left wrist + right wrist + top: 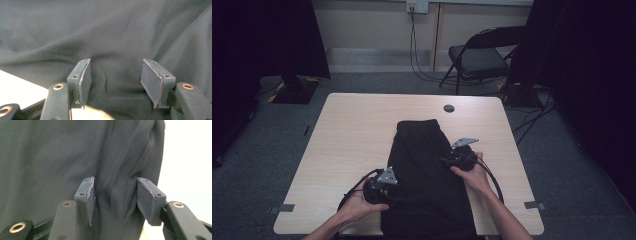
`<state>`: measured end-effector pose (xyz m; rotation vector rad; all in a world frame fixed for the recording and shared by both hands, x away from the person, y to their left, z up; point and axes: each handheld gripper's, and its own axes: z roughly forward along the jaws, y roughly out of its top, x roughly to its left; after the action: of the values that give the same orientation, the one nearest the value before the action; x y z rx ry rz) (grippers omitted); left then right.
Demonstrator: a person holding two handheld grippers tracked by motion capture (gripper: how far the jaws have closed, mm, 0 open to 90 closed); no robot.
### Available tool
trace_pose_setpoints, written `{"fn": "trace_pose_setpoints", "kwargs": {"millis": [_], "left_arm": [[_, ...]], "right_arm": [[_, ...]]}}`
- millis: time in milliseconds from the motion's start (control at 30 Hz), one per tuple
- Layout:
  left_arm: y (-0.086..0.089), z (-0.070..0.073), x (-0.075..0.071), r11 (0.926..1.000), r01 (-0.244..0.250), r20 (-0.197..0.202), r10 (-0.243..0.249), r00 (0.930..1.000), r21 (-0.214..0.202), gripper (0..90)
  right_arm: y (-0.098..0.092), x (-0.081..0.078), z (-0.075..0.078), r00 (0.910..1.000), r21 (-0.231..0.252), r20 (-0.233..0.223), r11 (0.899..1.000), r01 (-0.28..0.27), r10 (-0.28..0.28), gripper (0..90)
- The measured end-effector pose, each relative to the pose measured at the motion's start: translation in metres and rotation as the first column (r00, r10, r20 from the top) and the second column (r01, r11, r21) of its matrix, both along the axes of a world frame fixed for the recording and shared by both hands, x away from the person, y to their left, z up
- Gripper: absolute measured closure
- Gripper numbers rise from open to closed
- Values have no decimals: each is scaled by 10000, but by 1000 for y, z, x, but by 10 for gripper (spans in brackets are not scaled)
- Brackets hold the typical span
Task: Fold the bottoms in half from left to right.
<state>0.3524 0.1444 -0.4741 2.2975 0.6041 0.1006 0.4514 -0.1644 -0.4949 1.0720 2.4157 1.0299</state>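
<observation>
1. High view first: the table [352,130] has a black garment [424,170] lying lengthwise down its middle, folded into a long strip, near end at the table's front edge. Looks like shorts or trousers, can't say for sure.
2. Both hands are at the cloth's long sides: left gripper [379,192] on its left edge near the front, right gripper [460,159] on the right edge a bit farther up.
3. Left gripper view: jaws wide apart, cloth bunched up between the pads [86,77] but nothing pinched yet, bare table showing at the lower left.
4. Right gripper view: jaws about halfway apart, straddling a ridge of fabric right by the garment's edge, pads [91,195] not squeezing it as far as I can tell.
5. My guess at the step: lining up grabs for the next fold. Next move needs both to close on the fabric, catching every layer, then lift together so the strip doesn't skew.
</observation>
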Motion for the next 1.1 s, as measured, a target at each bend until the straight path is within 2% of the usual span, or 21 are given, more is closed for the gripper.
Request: {"fn": "trace_pose_setpoints", "kwargs": {"millis": [67, 100, 200, 300, 367, 433, 467, 500, 567, 600, 667, 700, 733, 800, 833, 900, 967, 1100], "left_arm": [[6, 8, 5, 9963, -404, 155, 417, 9990, -760, 413], [8, 10, 9, 9934, -721, 314, 752, 9967, -889, 413], [10, 10, 18, 9894, -1280, 703, 1328, 9887, -678, 412], [7, 6, 29, 9834, -1688, 685, 1733, 9825, -664, 400], [3, 3, 33, 9858, -1612, 740, 1644, 9836, -469, 400], [-4, 2, 36, 9885, -1509, 628, 1508, 9866, -36, 395], [-5, 3, 37, 9896, -1436, 548, 1435, 9881, -37, 381], [-8, 3, 38, 9920, -1265, 657, 1265, 9898, -43, 374], [-12, 3, 41, 9903, -1337, 1020, 1294, 9863, 369, 384], [-13, 0, 46, 9890, -1424, 1061, 1375, 9848, 399, 384], [-11, -3, 52, 9851, -1695, 963, 1661, 9814, 276, 399], [-10, -5, 54, 9845, -1736, 809, 1711, 9819, 240, 402], [-9, -6, 55, 9841, -1752, 804, 1724, 9817, 289, 403], [-6, -10, 54, 9825, -1784, 804, 1738, 9815, 536, 403], [-6, -14, 55, 9814, -1804, 710, 1757, 9819, 657, 403], [-4, -16, 54, 9816, -1829, 768, 1784, 9809, 550, 394], [-5, -16, 54, 9810, -1858, 777, 1812, 9804, 565, 395], [-4, -16, 53, 9810, -1875, 752, 1834, 9801, 504, 395]], "right_arm": [[-1, -12, -1, 9991, 111, 56, 9991, -417, 417, 498], [-2, -19, -2, 9981, 199, 90, 9979, -617, 615, 498], [-3, -44, -3, 9942, 212, 157, 9941, -1064, 1061, 498], [-5, -71, 0, 9907, 87, -51, 9907, -1361, 1362, 498], [-7, -86, 1, 9886, -22, -162, 9887, -1498, 1497, 498], [-9, -99, 4, 9820, -284, -391, 9822, -1859, 1847, 498], [-11, -101, 5, 9825, -334, -400, 9825, -1830, 1817, 497], [-12, -102, 5, 9822, -351, -450, 9823, -1839, 1823, 484], [-14, -99, 7, 9849, -371, -369, 9847, -1703, 1689, 418], [-14, -94, 9, 9877, -222, -229, 9876, -1551, 1546, 405], [-15, -79, 18, 9944, 358, 76, 9938, -1056, 1054, 377], [-15, -68, 24, 9969, 709, 287, 9947, -748, 729, 365], [-14, -58, 29, 9979, 1024, 298, 9929, -601, 573, 351], [-11, -37, 34, 9991, 1268, 306, 9914, -314, 277, 327], [-9, -30, 35, 9993, 1286, 342, 9915, -186, 143, 308], [-3, -10, 33, 9997, 1351, 179, 9908, 114, -139, 295], [3, 5, 27, 9994, 1119, 84, 9932, 318, -329, 285], [8, 20, 7, 9976, 621, -154, 9957, 683, -675, 262]]}}
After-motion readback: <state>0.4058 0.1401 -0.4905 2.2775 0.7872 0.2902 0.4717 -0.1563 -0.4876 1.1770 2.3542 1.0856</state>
